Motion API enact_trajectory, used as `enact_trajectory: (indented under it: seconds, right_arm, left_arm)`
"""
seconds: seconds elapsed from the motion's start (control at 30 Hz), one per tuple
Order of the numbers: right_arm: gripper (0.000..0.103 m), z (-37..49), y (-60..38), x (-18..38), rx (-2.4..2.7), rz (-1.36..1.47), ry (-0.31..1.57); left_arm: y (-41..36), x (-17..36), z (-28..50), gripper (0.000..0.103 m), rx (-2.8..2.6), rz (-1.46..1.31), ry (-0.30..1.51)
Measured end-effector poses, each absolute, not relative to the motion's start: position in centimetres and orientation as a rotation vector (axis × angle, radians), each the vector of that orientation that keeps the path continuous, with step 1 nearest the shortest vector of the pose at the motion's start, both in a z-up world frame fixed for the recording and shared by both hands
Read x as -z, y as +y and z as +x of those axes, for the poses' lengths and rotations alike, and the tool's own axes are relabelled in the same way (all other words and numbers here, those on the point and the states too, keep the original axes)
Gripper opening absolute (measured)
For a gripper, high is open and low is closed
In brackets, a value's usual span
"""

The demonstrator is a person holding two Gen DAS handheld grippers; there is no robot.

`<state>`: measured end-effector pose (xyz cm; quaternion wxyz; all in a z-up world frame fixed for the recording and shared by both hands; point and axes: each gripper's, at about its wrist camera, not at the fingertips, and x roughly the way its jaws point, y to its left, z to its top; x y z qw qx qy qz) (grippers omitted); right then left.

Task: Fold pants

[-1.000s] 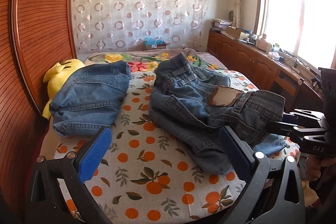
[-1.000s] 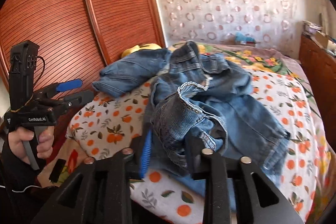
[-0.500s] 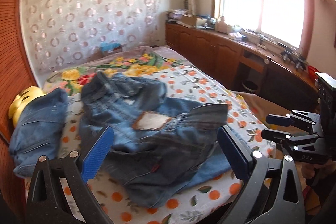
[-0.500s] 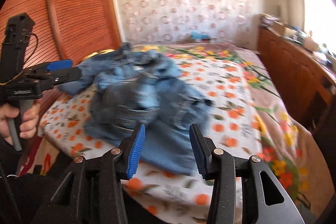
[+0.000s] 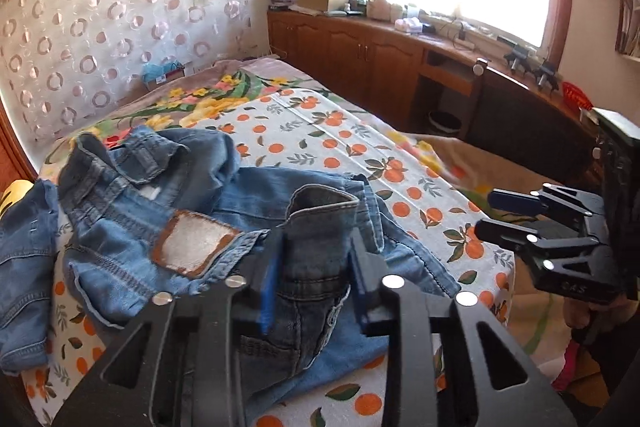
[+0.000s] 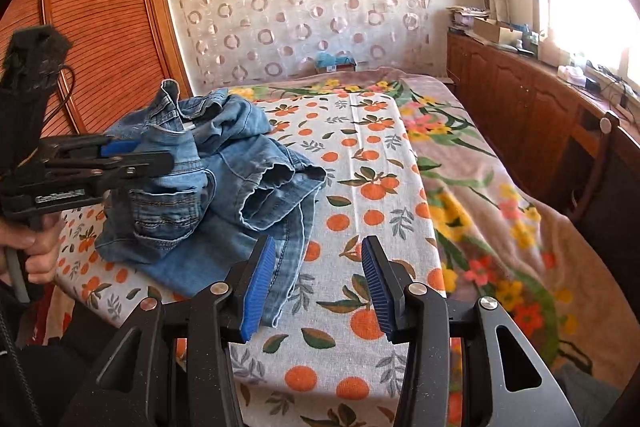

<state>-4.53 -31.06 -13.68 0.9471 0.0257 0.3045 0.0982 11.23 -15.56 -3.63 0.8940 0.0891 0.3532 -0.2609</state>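
left hand-held gripper [image 5: 314, 275]: jaws just closing, clamped on jeans [image 5: 224, 211] waistband | right hand-held gripper [image 6: 316, 279]: jaws apart, holding nothing | jeans crumpled near the bed [image 6: 360, 163] front edge

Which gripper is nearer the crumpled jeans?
Left. The left gripper has just closed its jaws on the crumpled jeans; the right gripper hovers open beside their edge.
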Motion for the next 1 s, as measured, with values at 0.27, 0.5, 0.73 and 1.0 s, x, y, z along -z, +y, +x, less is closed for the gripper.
enact_trajectory:
  seconds: [0.27, 0.5, 0.73, 1.0]
  right_arm:
    - [0.047, 0.7, -29.0, 14.3, -0.221, 0.035, 0.605]
    - [0.047, 4.7, -26.5, 15.1, -0.267, -0.002, 0.612]
    - [0.060, 8.2, -26.2, 16.7, -0.278, -0.035, 0.662]
    - [0.060, 12.2, -26.3, 17.4, -0.314, -0.049, 0.759]
  left_arm:
    - [-5.0, 0.0, 7.3, 0.015, 0.465, 0.036, 0.620]
    - [5.2, -0.3, 4.0, 0.013, 0.300, -0.096, 0.557]
    - [10.8, 4.0, 3.7, 0.013, 0.179, -0.183, 0.604]
    - [13.4, 7.0, 3.7, 0.013, 0.139, -0.236, 0.634]
